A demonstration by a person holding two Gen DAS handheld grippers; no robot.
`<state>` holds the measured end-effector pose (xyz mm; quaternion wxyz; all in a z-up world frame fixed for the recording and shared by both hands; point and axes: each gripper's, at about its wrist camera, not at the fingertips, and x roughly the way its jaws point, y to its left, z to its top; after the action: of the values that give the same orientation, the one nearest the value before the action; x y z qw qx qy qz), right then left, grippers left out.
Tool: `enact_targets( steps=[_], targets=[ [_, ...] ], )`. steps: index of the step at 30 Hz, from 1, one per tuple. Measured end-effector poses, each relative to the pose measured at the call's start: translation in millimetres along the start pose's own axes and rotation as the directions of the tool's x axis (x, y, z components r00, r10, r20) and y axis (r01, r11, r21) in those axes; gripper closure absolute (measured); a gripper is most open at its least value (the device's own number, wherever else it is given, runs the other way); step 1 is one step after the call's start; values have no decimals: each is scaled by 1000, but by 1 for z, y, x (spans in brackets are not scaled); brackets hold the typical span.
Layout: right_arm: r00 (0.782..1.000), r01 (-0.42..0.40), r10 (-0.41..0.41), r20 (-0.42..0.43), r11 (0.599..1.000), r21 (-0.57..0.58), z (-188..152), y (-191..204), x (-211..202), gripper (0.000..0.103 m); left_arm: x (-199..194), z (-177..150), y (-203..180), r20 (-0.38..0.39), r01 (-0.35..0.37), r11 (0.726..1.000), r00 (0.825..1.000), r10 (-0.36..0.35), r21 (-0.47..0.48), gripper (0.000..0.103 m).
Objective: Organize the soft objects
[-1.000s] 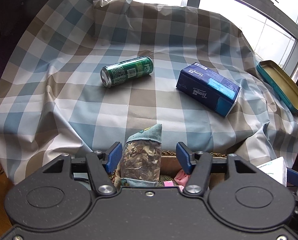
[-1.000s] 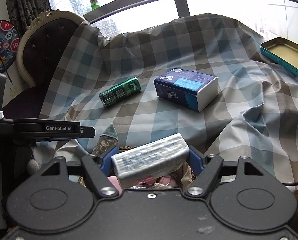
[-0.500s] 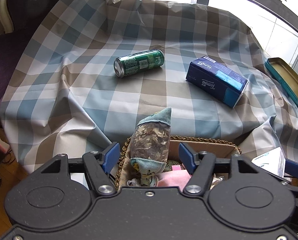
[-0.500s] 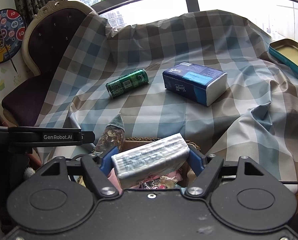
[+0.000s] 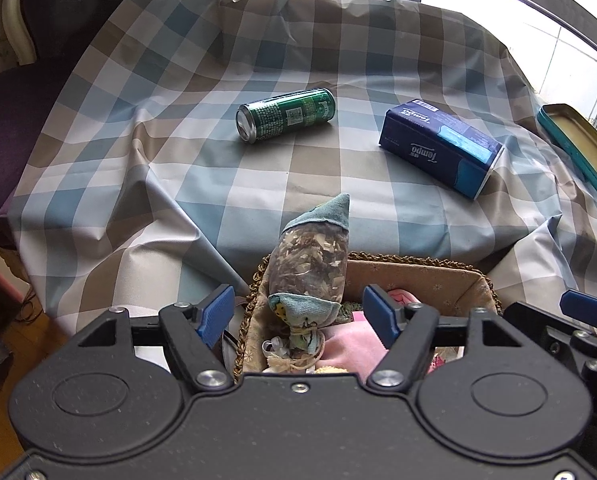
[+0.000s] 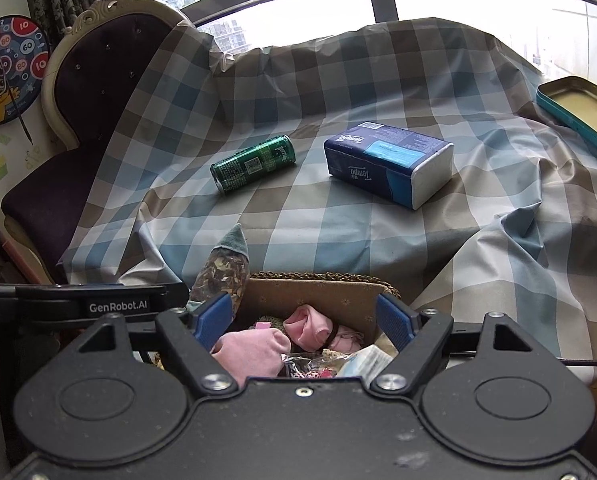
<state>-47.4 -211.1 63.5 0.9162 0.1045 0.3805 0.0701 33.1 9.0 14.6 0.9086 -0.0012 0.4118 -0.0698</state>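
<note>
Left gripper (image 5: 298, 314) spread wide above the near-left corner of a woven, fabric-lined basket (image 5: 414, 272), fingers clear of everything. Between them, but touching neither blue pad, a clear pouch of dried brown flakes with teal cloth ends (image 5: 312, 264), leaning upright against the basket's left wall, pointed tip up. Beside its knotted base, a pale pink soft cloth (image 5: 344, 342) inside the basket.

Right gripper (image 6: 304, 316) likewise spread wide and holding nothing, poised over the same basket (image 6: 318, 294). Below it, a rolled pink sock (image 6: 308, 326), a larger pink bundle (image 6: 254, 350) and a white plastic-wrapped tissue pack (image 6: 364, 360) lying among the contents. Same flake pouch (image 6: 222, 274) visible at the basket's left edge, just beyond the left finger.

Farther back on the blue-and-tan checked tablecloth (image 5: 178, 160): a green drinks can (image 5: 286, 120) on its side, and well apart to its right a navy blue pack of paper tissues (image 5: 440, 146). At the far right edge, a teal-rimmed shallow metal tin lid (image 5: 578, 148). Off to the left, a dark purple upholstered chair with cream carved frame (image 6: 94, 80).
</note>
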Motion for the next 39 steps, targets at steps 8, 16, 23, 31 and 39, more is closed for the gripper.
enact_targets(
  steps=[8, 16, 23, 31, 39],
  targets=[
    [999, 51, -52, 0, 998, 19, -3, -8, -2, 23, -2, -2, -3, 0, -7, 1000, 1000, 7, 8, 35],
    [994, 104, -103, -20, 994, 18, -8, -9, 1, 23, -4, -4, -5, 1, -22, 1000, 1000, 22, 15, 31],
    [993, 117, -116, -36, 993, 14, -12, -7, 1, 23, -8, -6, -6, 6, -39, 999, 999, 39, 19, 27],
    [990, 128, -127, -58, 992, 17, -16, -6, 2, 22, -15, -10, -8, 25, -82, 996, 996, 81, 35, 20],
    [988, 140, -139, -61, 990, 16, -17, -6, 1, 16, -17, -13, -12, 20, -93, 994, 996, 92, 50, 14]
  ],
)
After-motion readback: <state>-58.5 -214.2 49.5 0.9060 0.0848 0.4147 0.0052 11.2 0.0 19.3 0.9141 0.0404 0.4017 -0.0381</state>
